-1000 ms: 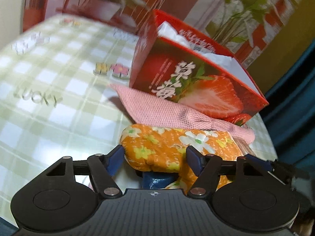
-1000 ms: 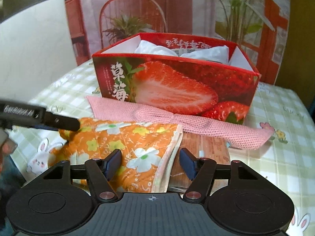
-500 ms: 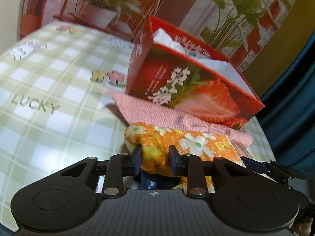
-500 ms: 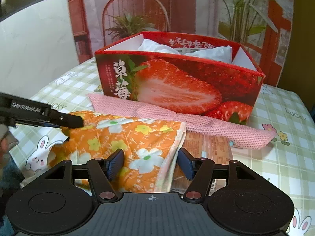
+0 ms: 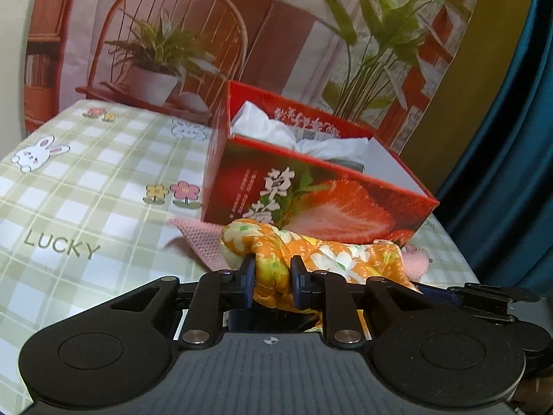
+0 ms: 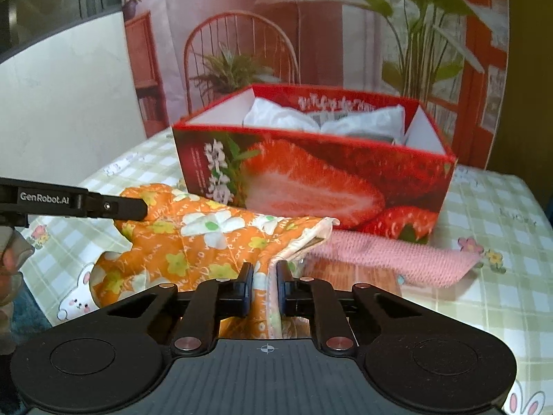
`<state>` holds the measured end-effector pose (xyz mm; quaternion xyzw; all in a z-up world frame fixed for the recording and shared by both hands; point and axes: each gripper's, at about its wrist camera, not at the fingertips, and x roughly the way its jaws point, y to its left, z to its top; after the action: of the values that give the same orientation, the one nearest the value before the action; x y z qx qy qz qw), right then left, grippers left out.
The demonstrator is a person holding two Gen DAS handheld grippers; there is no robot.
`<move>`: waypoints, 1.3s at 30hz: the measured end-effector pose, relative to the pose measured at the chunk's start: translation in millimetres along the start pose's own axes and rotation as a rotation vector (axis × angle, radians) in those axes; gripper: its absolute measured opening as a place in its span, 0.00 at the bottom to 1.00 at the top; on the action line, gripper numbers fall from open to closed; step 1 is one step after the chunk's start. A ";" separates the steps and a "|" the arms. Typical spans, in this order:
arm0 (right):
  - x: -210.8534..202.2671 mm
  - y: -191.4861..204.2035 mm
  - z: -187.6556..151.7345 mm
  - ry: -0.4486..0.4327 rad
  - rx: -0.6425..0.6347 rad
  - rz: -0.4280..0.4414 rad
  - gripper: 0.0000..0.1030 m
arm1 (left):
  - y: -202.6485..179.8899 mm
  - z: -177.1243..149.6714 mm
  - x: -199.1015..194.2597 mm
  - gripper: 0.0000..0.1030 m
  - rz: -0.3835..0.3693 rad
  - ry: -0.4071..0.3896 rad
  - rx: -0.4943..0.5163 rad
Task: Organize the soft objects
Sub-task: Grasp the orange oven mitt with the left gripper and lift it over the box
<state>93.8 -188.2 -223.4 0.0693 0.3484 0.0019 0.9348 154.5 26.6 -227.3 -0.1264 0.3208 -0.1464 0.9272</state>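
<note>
Left wrist view: the left gripper (image 5: 272, 278) had just been closing and stood clenched on a bunched fold of the orange floral cloth (image 5: 321, 259), the blue pads (image 5: 248, 275) pressing it from both sides. The cloth trailed off toward 2 o'clock, lying over a pink knitted cloth (image 5: 202, 240) spread on the green checked tablecloth (image 5: 86, 180). Directly at 12 o'clock of the cloth stood the red strawberry box (image 5: 331, 204), open-topped, with white crumpled stuffing (image 5: 276, 131) inside. A dark blue curtain (image 5: 511, 138) hung at 3 o'clock; a printed backdrop with chair and plants (image 5: 172, 52) filled 11 o'clock. Right wrist view: the right gripper (image 6: 264, 288) had likewise just been closing and was clamped on the hemmed edge of the same orange floral cloth (image 6: 193, 238), fabric pinched between its pads. The left gripper's finger (image 6: 103, 205) entered from 9 o'clock and met the cloth's far corner. The pink knitted cloth (image 6: 397, 259) lay at 2 o'clock, touching the foot of the strawberry box (image 6: 311, 180). A brown printed packet (image 6: 349, 273) showed just under the cloth's edge, details unclear.
</note>
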 end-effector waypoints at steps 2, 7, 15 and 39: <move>-5.4 -0.4 3.1 -0.022 -0.003 0.002 0.13 | -3.0 3.6 -4.2 0.21 -0.001 -0.014 0.014; -15.5 -1.9 11.3 -0.067 -0.016 -0.001 0.12 | -13.3 13.3 -10.2 0.21 -0.004 -0.055 0.059; -21.8 -4.3 20.8 -0.088 -0.025 -0.003 0.12 | -22.5 24.3 -13.5 0.21 -0.012 -0.067 0.092; -9.8 -42.3 126.6 -0.206 -0.096 -0.042 0.12 | -62.1 125.8 24.6 0.21 -0.017 -0.182 0.223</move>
<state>166.9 -246.9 -127.9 0.0169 0.2512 -0.0083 0.9678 240.6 -21.8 -124.8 -0.0380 0.2158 -0.1767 0.9596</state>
